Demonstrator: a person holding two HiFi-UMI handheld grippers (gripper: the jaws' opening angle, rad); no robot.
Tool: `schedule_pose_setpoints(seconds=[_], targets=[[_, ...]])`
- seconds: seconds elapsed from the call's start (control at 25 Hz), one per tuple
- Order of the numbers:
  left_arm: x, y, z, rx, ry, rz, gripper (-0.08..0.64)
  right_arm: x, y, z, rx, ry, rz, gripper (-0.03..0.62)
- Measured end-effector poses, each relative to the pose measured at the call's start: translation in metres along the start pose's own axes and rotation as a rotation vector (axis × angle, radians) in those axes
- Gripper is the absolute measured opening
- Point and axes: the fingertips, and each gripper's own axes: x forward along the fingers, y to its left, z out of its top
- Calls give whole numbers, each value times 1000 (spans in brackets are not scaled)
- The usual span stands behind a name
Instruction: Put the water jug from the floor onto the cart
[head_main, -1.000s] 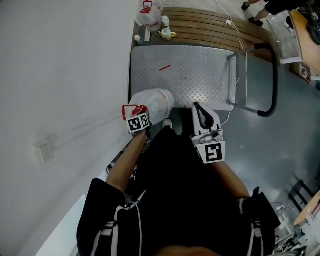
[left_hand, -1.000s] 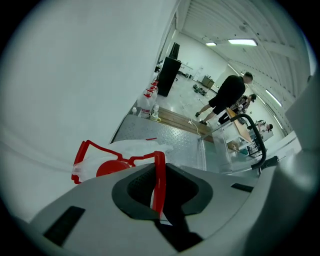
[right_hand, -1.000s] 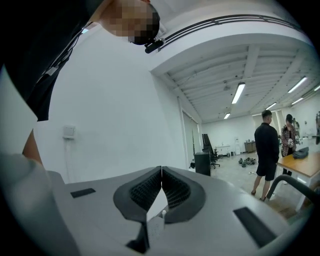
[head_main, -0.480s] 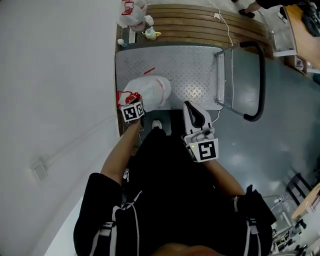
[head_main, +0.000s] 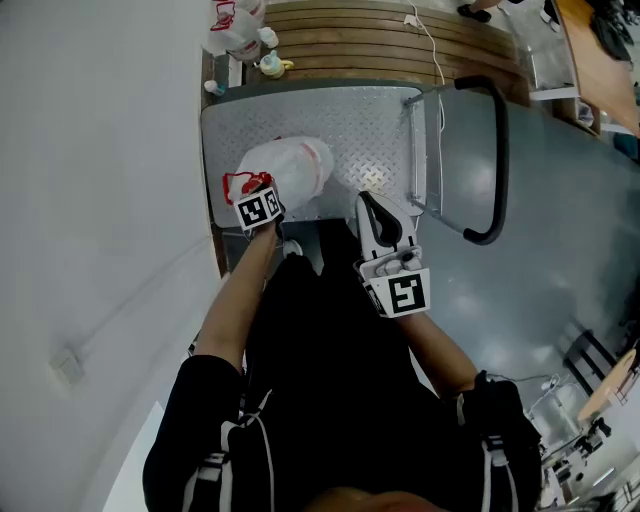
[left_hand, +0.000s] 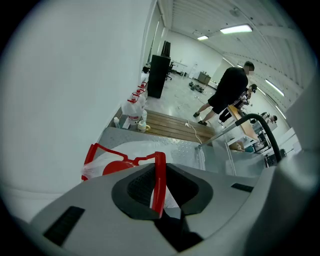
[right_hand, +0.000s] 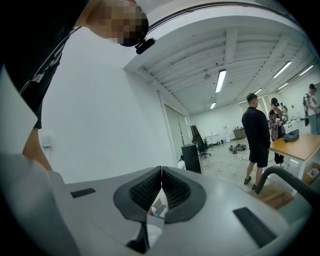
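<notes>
The water jug (head_main: 290, 168) is translucent white with a red cap and a red handle (left_hand: 160, 175). It is over the near left part of the cart's checker-plate deck (head_main: 340, 120); whether its base touches the deck I cannot tell. My left gripper (head_main: 255, 197) points steeply down and is shut on the red handle, which runs between its pads in the left gripper view. My right gripper (head_main: 381, 214) is beside the jug on its right, over the cart's near edge. In the right gripper view its jaws (right_hand: 161, 172) are shut, with nothing between them.
The cart's black push handle (head_main: 497, 160) stands at the deck's right side. Beyond the cart's far end lie a second jug (head_main: 232, 22), small bottles (head_main: 268, 65) and a slatted wooden platform (head_main: 380, 40) with a cable. A white wall (head_main: 100, 200) runs along the left. People stand far off (left_hand: 227, 92).
Both grippers have moved forward, away from my body. The jug has gone with the left gripper from the cart's near edge to further over the deck.
</notes>
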Motion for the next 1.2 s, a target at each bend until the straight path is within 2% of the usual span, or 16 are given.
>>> schedule_pose_setpoints(seconds=[0.08, 0.12, 0.28, 0.36, 0.48, 0.64, 0.88, 1.2], targets=[[1, -4, 8, 5, -5, -8, 71, -2, -8, -1, -2, 2, -13, 18], [0, -6, 13, 6, -14, -22, 32, -4, -11, -2, -1, 6, -19, 18], [3, -40, 27, 43, -32, -130, 18, -12, -22, -8, 24, 25, -38, 18], [14, -58, 26, 27, -11, -166, 18, -13, -25, -4, 26, 18, -44, 18], [24, -67, 17, -5, 8, -177, 18, -14, -20, -1, 30, 5, -48, 18], [30, -76, 5, 33, -1, -200, 18, -19, -20, 5, -14, -47, -39, 18], [25, -94, 9, 102, -39, -242, 18, -32, -28, 3, -50, -28, -65, 18], [-14, -88, 8, 146, -112, -268, 18, -39, 13, 3, -55, -19, -42, 18]])
